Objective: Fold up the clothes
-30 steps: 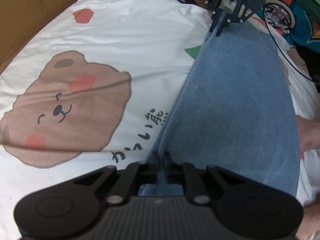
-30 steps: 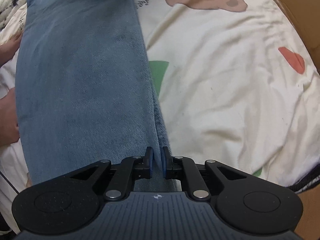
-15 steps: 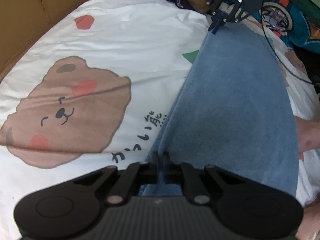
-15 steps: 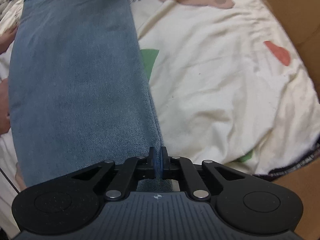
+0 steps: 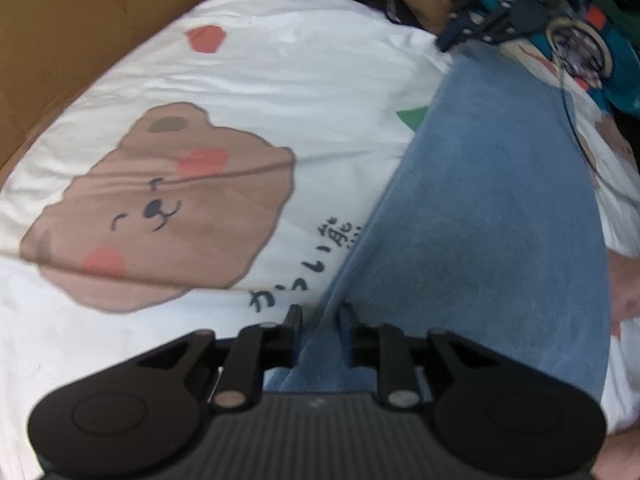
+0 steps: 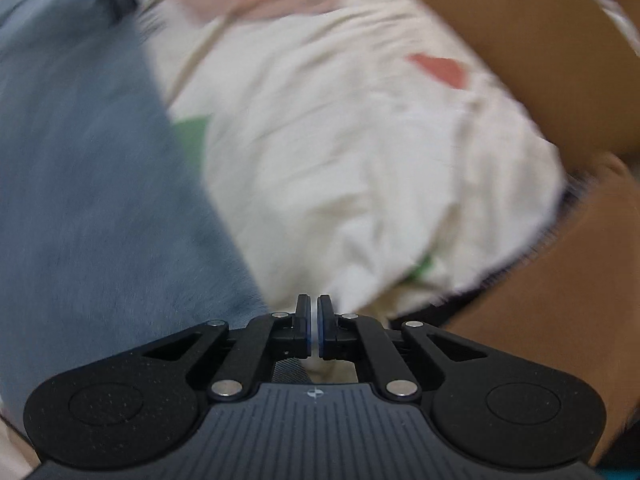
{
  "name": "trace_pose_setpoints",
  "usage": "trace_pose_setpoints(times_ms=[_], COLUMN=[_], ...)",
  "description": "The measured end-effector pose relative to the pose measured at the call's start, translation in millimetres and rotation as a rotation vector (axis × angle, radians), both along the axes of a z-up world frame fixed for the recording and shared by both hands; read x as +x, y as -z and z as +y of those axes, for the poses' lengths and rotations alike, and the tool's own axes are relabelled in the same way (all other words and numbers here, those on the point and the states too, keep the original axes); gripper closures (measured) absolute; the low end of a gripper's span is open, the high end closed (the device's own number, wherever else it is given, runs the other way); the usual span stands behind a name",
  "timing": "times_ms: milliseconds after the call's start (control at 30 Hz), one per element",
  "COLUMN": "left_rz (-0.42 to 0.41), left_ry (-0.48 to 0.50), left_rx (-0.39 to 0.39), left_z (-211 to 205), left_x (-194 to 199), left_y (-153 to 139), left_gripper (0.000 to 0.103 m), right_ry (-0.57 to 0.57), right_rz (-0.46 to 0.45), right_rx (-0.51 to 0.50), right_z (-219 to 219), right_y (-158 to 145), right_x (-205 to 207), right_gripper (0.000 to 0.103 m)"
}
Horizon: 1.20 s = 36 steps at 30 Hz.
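Jeans (image 5: 500,208) edge sits between the parted fingers of my left hand-held gripper (image 5: 320,316), no longer pinched; my right hand-held gripper (image 6: 314,320) is nearly closed on nothing, just off the denim's far corner. The folded strip lies flat along the bear-print duvet (image 5: 280,80), presumably laid there to set the crease.
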<state>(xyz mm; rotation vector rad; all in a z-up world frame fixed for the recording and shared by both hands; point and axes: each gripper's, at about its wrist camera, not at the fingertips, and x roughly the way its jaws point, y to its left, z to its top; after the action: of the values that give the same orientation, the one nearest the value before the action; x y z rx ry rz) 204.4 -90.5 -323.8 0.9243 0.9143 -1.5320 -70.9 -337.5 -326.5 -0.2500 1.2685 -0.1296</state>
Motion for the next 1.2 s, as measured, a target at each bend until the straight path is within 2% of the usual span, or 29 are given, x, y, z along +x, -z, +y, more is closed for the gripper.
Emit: trace_pose_setpoints(times_ms=[67,200,333,400,500,733,900,967,1100,1200], left_rz=[0.009,0.013,0.017,0.02,0.025,0.002,-0.054,-0.073,-0.129,-0.179], left_ry=[-0.048,-0.168,-0.274,-0.325,-0.393,-0.483,-0.559,-0.604,-0.682,-0.733], left_rx=[-0.017,-0.052,-0.078,-0.085,-0.074,-0.003,0.021,0.018,0.027,0.04], left_z=[5.5,17.6,26.8,32.7,44.5,80.3,107.7,119.3,141.1,159.7], left_x=[4.3,16.2,23.6,27.3,28.7,24.3,31.4,36.7,47.6,55.7], left_y=[-4.7,-19.8,-33.5,-39.2,-43.7,-63.8,-104.0,-122.9,-157.9,-181.3], left_gripper=[0.082,0.078,0.07,0.07,0.07,0.07,0.07,0.07,0.069,0.063], right_ry=[0.113,0.265,0.391,0.468,0.545,0.699,0.808,0.839,0.873,0.905], right_rz=[-0.065,-0.121,-0.157,-0.173,-0.181,-0.251,-0.273,-0.279,-0.279,-0.316], right_rx=[0.007,0.036,0.071,0.097,0.118,0.103,0.071,0.087,0.059,0.093], right_z=[-1.1,9.6,23.4,26.4,31.8,31.5,14.8,6.3,-2.8,-11.9], right_y=[-4.1,-7.1,-8.3,-0.1,12.1,31.4,28.7,28.8,26.2,18.7], right_x=[-4.9,-19.8,-39.7,-46.4,-53.6,-59.2,-57.3,-62.3,-82.8,-107.5], right_gripper=[0.099,0.097,0.083,0.082,0.081,0.08,0.079,0.079,0.079,0.079])
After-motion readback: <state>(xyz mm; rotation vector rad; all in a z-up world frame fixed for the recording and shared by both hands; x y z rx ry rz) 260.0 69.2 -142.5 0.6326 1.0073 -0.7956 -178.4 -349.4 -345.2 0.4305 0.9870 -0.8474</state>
